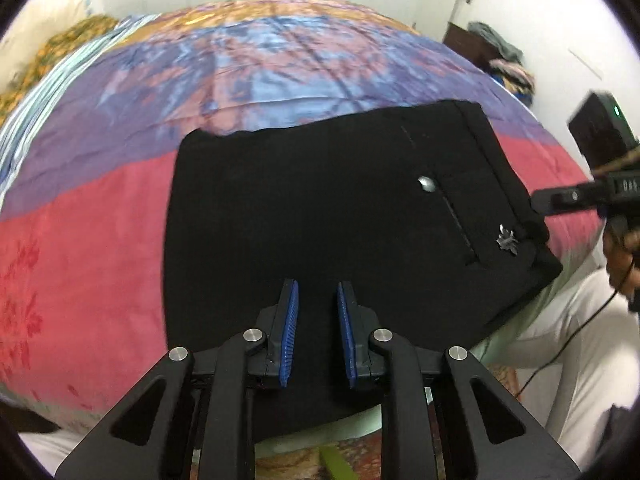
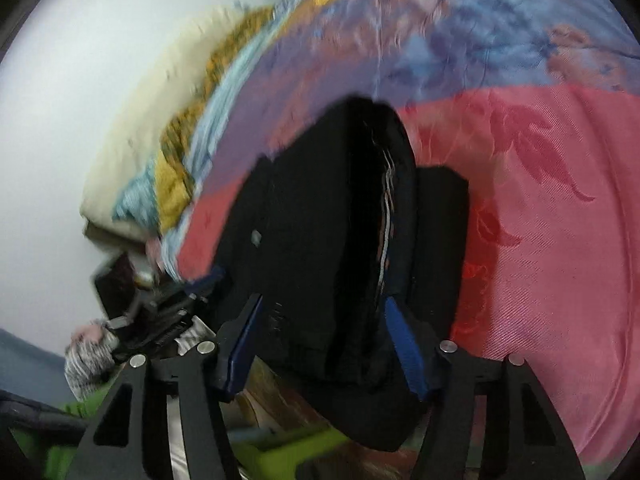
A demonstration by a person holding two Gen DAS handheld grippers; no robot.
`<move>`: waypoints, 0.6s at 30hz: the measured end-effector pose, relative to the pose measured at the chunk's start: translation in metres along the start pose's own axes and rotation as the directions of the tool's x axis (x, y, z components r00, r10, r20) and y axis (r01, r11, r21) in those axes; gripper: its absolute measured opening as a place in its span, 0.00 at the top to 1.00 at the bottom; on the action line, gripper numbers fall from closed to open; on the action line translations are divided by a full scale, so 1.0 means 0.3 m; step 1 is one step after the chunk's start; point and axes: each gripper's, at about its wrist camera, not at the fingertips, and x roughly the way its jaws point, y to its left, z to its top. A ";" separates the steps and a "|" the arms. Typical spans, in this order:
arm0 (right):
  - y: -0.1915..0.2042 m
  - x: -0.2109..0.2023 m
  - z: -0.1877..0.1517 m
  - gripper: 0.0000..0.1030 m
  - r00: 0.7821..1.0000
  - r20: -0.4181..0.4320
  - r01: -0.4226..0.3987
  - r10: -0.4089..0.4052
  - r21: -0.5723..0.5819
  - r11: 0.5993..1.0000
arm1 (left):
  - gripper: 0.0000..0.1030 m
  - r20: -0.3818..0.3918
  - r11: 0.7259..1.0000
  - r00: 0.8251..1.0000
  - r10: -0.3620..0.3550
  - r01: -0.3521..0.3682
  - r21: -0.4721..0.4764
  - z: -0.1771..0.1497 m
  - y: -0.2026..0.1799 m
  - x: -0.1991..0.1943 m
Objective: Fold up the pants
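On the pink-and-purple bedspread (image 1: pixel 92 240), your left gripper (image 1: pixel 317 300) tilts down over the black pants (image 1: pixel 300 208), nearly closed and empty; your right gripper (image 2: pixel 324 320) seemingly clasps the waistband.

Pants (image 1: pixel 320 208) on bed (image 1: pixel 80 260), near edge

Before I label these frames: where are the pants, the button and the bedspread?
pants (image 1: pixel 304 208): left wrist view, flat middle.
button (image 1: pixel 426 184): left wrist view, its face.
bedspread (image 1: pixel 88 240): left wrist view, bare red part.

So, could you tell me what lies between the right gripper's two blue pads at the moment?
In the right wrist view, a bunched edge of the black pants sits between the right gripper pads; whether they press on it is unclear.
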 end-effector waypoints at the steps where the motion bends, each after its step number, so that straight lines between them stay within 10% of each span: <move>1: 0.002 0.006 0.012 0.44 1.000 -0.016 -0.016 0.016 -0.007 1.000 | 0.82 -0.001 1.000 1.000 0.000 0.000 0.000 -0.009 0.013 0.010; 9: 0.093 0.052 0.067 0.86 0.986 -0.086 0.128 -0.142 -0.151 0.980 | 0.73 -0.022 0.999 1.000 0.003 -0.003 -0.038 0.017 0.051 0.021; 14: 0.180 -0.092 0.061 0.88 0.990 0.007 0.141 -0.143 -0.193 0.971 | 0.43 0.091 0.993 0.996 -0.022 0.032 -0.117 0.068 0.105 -0.128; 18: 0.063 -0.123 -0.014 0.89 0.987 0.018 0.158 -0.157 -0.093 0.983 | 0.42 0.126 0.993 0.992 -0.017 0.032 -0.115 0.077 0.118 -0.161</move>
